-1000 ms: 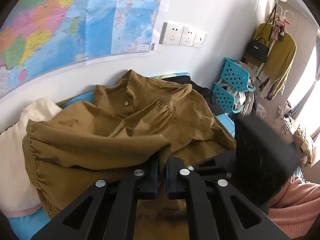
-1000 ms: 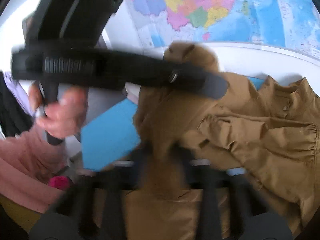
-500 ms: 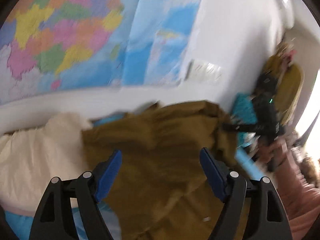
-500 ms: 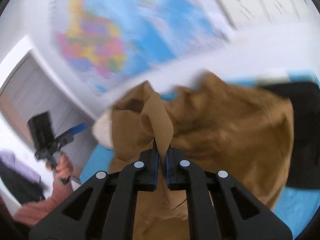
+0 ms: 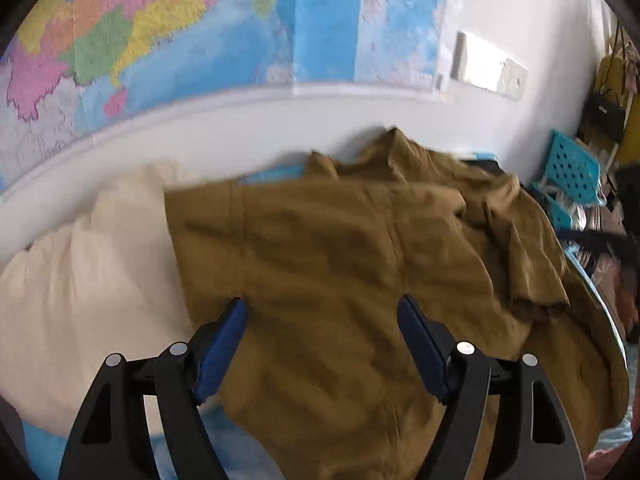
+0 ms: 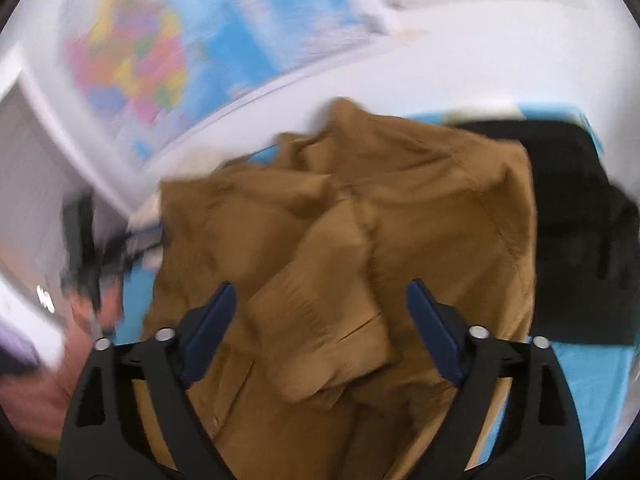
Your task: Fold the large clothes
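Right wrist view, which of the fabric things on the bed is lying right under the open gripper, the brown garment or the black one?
The brown garment: it lies spread beneath the right gripper, whose jaws are opening with nothing pinched. The black one sits off to the side.

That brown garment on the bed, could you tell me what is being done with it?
A person with a gripper in each hand is folding it. The brown garment lies rumpled on the blue bed, partly over a cream pillow. The left gripper is closing slightly and the right gripper is opening; neither grips the cloth.
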`<state>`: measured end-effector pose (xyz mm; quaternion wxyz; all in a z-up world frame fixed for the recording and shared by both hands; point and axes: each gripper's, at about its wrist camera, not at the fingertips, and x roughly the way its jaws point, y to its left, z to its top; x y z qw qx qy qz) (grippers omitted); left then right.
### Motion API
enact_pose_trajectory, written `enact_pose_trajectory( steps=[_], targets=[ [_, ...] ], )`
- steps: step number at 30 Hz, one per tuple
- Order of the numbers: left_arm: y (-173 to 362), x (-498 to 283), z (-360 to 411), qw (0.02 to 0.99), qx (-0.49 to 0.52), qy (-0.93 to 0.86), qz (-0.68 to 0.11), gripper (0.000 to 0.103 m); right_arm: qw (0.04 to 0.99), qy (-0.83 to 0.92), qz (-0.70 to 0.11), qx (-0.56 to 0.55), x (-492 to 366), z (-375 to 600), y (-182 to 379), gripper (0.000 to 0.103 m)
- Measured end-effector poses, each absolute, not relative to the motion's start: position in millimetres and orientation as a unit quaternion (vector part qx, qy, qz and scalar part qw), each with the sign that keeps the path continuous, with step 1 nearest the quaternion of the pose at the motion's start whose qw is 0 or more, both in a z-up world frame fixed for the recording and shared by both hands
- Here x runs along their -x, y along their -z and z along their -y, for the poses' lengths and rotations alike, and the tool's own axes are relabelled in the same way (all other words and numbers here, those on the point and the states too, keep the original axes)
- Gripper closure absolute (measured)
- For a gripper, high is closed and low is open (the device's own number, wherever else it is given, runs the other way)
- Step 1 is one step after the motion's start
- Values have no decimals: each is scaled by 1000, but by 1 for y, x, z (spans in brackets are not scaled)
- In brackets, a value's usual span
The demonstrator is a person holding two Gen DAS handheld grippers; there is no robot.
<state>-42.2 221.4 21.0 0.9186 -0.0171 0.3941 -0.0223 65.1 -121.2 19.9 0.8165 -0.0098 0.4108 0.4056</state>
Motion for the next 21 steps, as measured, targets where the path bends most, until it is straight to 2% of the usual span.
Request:
enact_pose_trajectory(
  steps=[4, 6, 8, 10, 11, 12, 16, 21],
  targets=[
    [-13, 16, -222, 914, 11, 14, -406, 26, 824, -396, -372, 160, -36, 76, -4, 10],
    [-2, 9, -214, 910, 1, 13, -415, 18, 818, -387, -383, 188, -38, 69, 9, 12],
    [12, 5, -207, 904, -20, 7, -427, 16, 815, -358, -411, 195, -52, 68, 25, 33],
    [22, 4, -199, 899, -58, -7, -433, 16, 812, -360, -433, 155, -66, 80, 27, 80],
    [24, 6, -197, 899, -66, -8, -433, 16, 806, -378, -445, 96, -76, 94, 22, 92],
    [24, 7, -197, 899, -70, -8, -432, 16, 804, -390, -447, 34, -85, 112, 15, 96],
    [15, 8, -205, 903, -43, 5, -427, 16, 823, -366, -414, -130, -113, 184, -7, 97],
    [10, 10, -201, 907, -25, 21, -420, 16, 825, -301, -450, -161, -138, 222, 21, 98]
  ],
)
